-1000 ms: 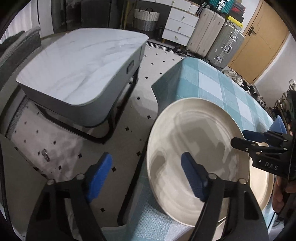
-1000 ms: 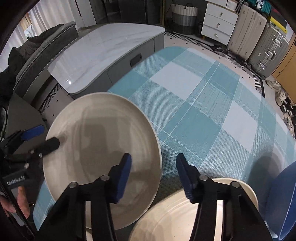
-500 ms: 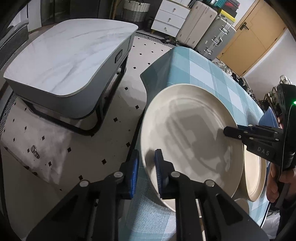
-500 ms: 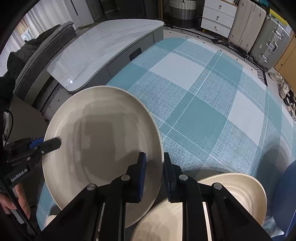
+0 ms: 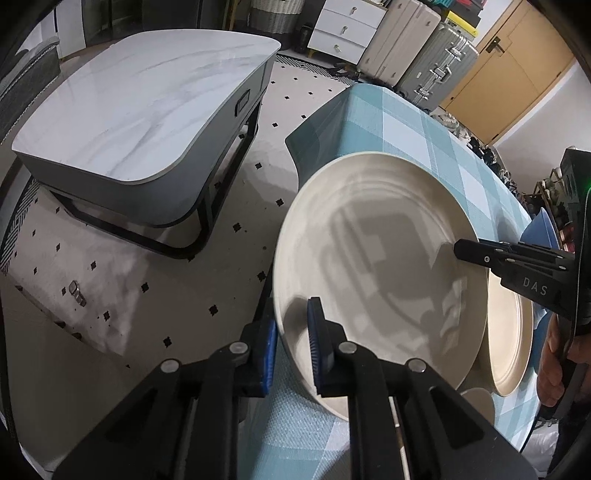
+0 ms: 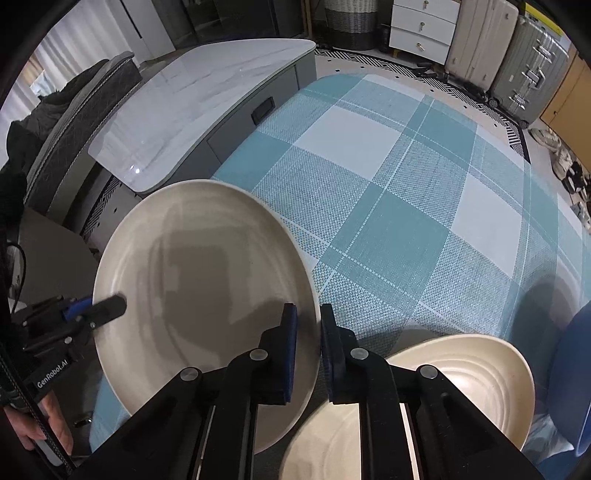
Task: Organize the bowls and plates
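Left tool [image 5: 293, 347] is clamped on the near-left rim of the big cream plate [image 5: 376, 266]: 1 blue pad on the inner face, the other under the rim. Right tool [image 6: 306, 343] is closing on the opposite rim of the same plate [image 6: 199, 295], w/ the rim between its pads and the pads touching it, 1 each side. In the left wrist view the right tool [image 5: 458, 249] shows as a black finger tip on the plate's right rim; in the right wrist view the left tool [image 6: 110, 308] shows at the plate's left rim.

Plate sits at the near-left corner of the bench [image 6: 406, 192], on the teal-and-white check cloth, left edge overhanging the bench edge. It looks tilted, but can't tell if it's clear of the cloth.

A 2nd cream plate [image 6: 461, 380], ridged, lies just right of it, partly under its rim per the left wrist view [image 5: 508, 339]. Something blue [image 6: 576, 369] at the far right edge, just beside the 2nd plate; can't tell what it is.

Off the bench: marble-top coffee table [image 5: 140, 96] on the tiled floor [image 5: 229, 236], suitcases [image 5: 436, 55] + white drawers [image 5: 340, 35] at the back.
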The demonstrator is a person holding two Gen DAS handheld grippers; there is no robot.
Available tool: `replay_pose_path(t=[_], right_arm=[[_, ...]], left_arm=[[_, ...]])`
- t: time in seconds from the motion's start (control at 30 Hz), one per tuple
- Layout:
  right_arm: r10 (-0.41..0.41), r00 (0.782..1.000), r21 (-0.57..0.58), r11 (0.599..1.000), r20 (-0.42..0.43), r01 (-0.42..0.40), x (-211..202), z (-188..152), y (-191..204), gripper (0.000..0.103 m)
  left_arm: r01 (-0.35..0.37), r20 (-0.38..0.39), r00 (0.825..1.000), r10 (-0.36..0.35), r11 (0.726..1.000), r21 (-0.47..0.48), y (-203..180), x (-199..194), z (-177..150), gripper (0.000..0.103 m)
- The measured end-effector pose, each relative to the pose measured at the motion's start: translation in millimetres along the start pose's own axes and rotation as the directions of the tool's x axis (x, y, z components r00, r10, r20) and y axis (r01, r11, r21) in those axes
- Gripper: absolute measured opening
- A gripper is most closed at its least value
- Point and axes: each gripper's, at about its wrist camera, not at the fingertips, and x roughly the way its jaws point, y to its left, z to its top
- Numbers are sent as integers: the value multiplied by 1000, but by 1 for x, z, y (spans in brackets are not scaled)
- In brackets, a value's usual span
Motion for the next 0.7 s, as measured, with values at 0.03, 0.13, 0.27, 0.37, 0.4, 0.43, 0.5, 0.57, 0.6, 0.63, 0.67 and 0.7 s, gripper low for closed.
replay_pose_path(t=[0.03, 0.13, 0.27, 0.37, 0.4, 0.43, 0.5, 0.57, 0.6, 0.63, 0.67, 0.7], right_arm=[[1, 1000, 6, 1000, -2, -1, -1, 1, -1, 12], [1, 1000, 24, 1000, 0, -1, -4, 4, -2, 12], [-5, 1000, 44, 999, -13, 6, -2, 7, -5, 12], [8, 1000, 57, 998, -7, -7, -7, 6, -6, 12], [13, 1000, 57, 998, -2, -13, -10, 6, -6, 12], [14, 1000, 56, 998, 4, -15, -13, 6, -6, 12], [11, 1000, 50, 999, 14, -12, -20, 5, -6, 12], [11, 1000, 52, 999, 17, -12, -25, 4, -6, 12], [9, 1000, 56, 998, 18, -10, -26, 4, -6, 12], [10, 1000, 60, 998, 19, -11, -29, 4, -7, 12], [13, 1000, 64, 998, 23, -15, -33, 3, -7, 12], [13, 1000, 65, 998, 27, -15, -35, 3, -8, 12]], left_arm=[[-6, 0, 1000, 6, 1000, 4, -1, -1, 1, 13], [-11, 2, 1000, 11, 1000, -1, -2, -1, 0, 13], [-2, -18, 1000, 2, 1000, -12, -1, 2, 1, 13], [0, -22, 1000, -1, 1000, -8, -3, -1, 3, 13], [3, -19, 1000, -3, 1000, -10, -3, -3, 3, 13], [5, -15, 1000, -5, 1000, -10, -3, -5, 4, 13], [1, -4, 1000, -1, 1000, -3, -6, -9, 4, 13], [3, -1, 1000, -3, 1000, -7, -7, -13, 4, 13], [9, 0, 1000, -9, 1000, -12, -8, -15, 4, 13], [14, 0, 1000, -14, 1000, -15, -9, -17, 4, 13], [16, 0, 1000, -16, 1000, -12, -10, -19, 4, 13], [21, 4, 1000, -21, 1000, -9, -11, -23, 3, 13]])
